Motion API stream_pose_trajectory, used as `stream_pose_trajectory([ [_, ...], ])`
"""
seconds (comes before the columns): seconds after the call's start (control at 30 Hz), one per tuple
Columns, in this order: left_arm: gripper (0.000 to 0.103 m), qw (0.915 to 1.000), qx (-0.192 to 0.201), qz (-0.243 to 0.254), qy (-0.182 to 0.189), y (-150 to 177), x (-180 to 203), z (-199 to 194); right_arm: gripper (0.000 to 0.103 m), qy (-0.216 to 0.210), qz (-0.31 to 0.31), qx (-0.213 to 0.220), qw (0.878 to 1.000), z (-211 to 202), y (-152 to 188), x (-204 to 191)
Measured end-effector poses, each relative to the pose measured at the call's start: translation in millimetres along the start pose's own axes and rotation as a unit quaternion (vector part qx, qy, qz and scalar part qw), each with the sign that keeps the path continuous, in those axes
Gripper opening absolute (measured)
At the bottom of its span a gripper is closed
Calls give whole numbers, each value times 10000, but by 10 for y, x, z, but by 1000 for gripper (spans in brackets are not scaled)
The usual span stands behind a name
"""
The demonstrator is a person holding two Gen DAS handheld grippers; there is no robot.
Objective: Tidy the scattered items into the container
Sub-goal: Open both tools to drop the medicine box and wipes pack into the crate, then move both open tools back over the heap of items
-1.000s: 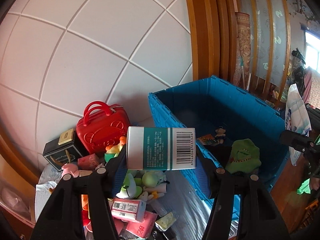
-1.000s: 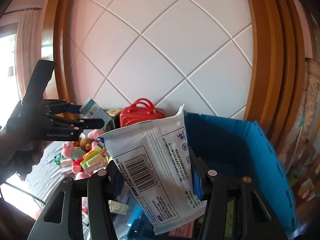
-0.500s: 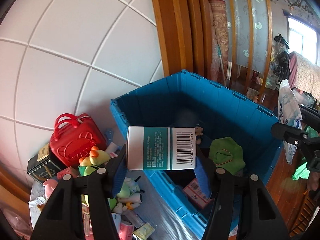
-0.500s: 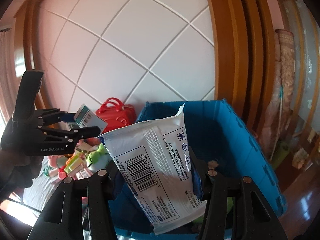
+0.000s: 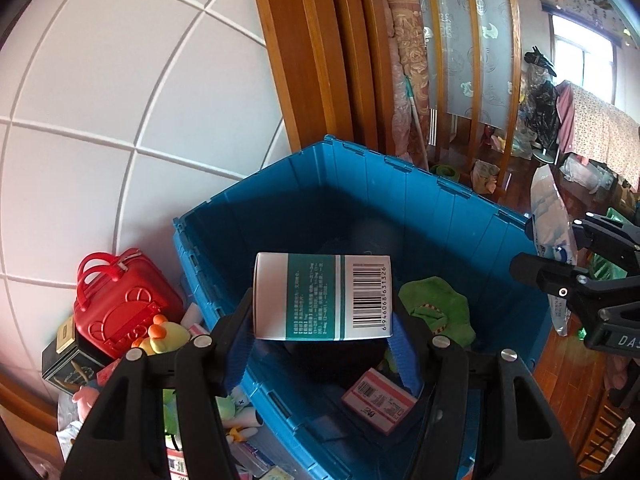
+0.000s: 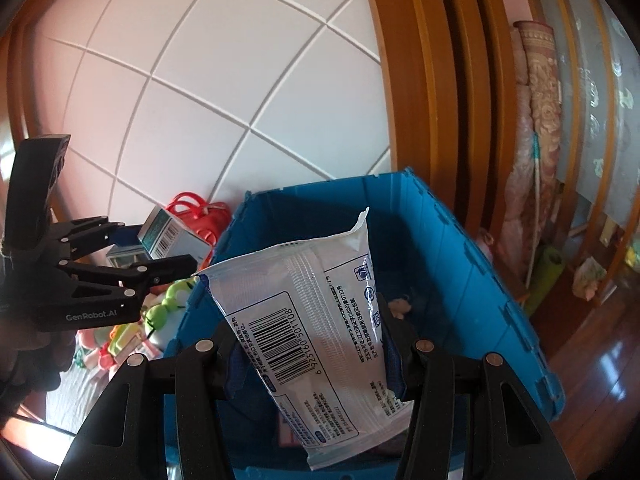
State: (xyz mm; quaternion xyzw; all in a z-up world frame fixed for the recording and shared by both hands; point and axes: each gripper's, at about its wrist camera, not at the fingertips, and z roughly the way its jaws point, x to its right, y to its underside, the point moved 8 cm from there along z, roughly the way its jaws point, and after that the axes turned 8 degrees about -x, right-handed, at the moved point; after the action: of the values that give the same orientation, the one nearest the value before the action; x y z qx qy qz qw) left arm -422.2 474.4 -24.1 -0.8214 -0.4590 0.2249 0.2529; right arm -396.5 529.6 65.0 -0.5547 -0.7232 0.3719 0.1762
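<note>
At the far left of the left wrist view the untidied heap remains: a red toy suitcase (image 5: pixel 120 304), a dark box (image 5: pixel 66 354) and soft toys (image 5: pixel 166 336) lie just beside the blue crate (image 5: pixel 452 200), outside its near wall. A second ago that heap filled the lower middle of this view and the crate sat off to the right; now the crate's open mouth is centred, so the left gripper (image 5: pixel 322 340) has swung across from the pile to over the container. It is clamped on a teal-and-white carton (image 5: pixel 320 296), held level by its two ends above the crate's interior, where a green plush (image 5: pixel 436 312) and a pink box (image 5: pixel 378 400) already lie. Further right, the right gripper (image 6: pixel 308 344) has made the same move (its view showed mostly wall and pile before, and now looks straight down into the crate); it is clenched on a white wipes packet (image 6: pixel 308 312), which stands tilted between the pads with its lower end hanging over the crate's near edge. Both items now look placed for release, so I judge the carrying finished and letting go as the step at hand. Plenty of clutter is still left to fetch.
</note>
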Motion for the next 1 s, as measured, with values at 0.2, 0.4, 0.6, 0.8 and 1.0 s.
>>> stream_pose_trajectory([
  [0.2,59,10000,-2,85,38,-122,61,104,52,44,79,-37,10000,71,-45,106],
  [0.4,60,9998,60,18,194,-235,52,155,53,73,96,-63,9999,166,-104,176],
  [0.6,102,9988,45,-335,357,-294,-106,198,103,450,279,151,9985,208,-205,307],
  [0.8,102,9979,-57,-605,218,-45,-417,180,103,300,158,103,9994,269,-182,185],
  [1.0,102,9956,-156,-924,61,339,-778,78,103,79,-60,62,9999,284,-197,-107],
])
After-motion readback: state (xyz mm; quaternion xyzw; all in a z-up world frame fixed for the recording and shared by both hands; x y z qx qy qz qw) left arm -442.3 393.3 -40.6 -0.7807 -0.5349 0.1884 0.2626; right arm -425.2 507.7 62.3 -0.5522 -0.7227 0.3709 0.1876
